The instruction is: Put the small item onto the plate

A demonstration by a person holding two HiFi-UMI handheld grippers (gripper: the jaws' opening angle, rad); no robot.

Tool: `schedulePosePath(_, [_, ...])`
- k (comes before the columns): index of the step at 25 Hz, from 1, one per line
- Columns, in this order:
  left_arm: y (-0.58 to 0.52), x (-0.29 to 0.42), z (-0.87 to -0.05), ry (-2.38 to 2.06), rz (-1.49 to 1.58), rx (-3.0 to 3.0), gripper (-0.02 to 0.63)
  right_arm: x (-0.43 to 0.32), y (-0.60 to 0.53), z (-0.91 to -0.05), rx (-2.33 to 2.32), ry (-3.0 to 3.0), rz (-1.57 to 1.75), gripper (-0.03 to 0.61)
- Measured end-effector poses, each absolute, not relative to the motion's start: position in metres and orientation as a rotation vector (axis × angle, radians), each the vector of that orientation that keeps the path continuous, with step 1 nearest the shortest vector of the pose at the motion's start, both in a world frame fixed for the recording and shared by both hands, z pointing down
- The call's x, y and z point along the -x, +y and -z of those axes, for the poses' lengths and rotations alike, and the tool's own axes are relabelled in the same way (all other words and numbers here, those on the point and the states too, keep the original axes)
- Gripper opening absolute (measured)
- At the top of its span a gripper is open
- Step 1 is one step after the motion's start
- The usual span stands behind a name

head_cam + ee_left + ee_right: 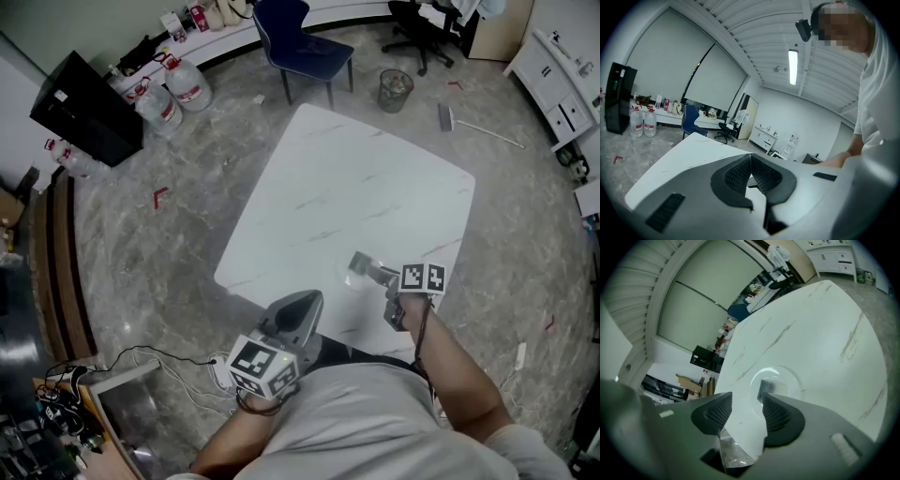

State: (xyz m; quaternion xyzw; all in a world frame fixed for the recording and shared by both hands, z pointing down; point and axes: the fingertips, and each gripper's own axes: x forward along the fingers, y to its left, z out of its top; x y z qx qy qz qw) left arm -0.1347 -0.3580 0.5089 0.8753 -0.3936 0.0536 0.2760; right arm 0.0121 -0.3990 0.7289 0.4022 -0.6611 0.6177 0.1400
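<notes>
White marble table (375, 187), small item (768, 387) on clear plate (791, 378), right tongs (746, 402) apart, left tongs (751, 161) together

The table (375, 187) is white with faint grey veins, the plate (786, 375) clear.

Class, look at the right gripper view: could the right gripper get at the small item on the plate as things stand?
Probably yes. The right gripper is open, and the small item lies on the clear plate just ahead of its jaws, with nothing in between.
</notes>
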Motion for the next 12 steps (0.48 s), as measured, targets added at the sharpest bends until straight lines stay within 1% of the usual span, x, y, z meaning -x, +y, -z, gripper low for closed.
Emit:
schedulePosePath(7, [-0.359,0.129,-0.482,-1.023,-0.131,-2.441,0.006,0.0,-0.396,-0.632,-1.151,-2.238,-1.573,0.016])
schedulePosePath(8, [-0.359,0.127,-0.477,-1.016,-0.128,-2.455,0.006,0.001,-0.394,-0.618,-1.15,-2.285,-1.534,0.003])
schedulePosePath(12, [-0.361,0.119,-0.459,-0.983,-0.12,-2.507,0.006,0.006,-0.389,-0.56,-1.157,-2.446,-1.332,0.003])
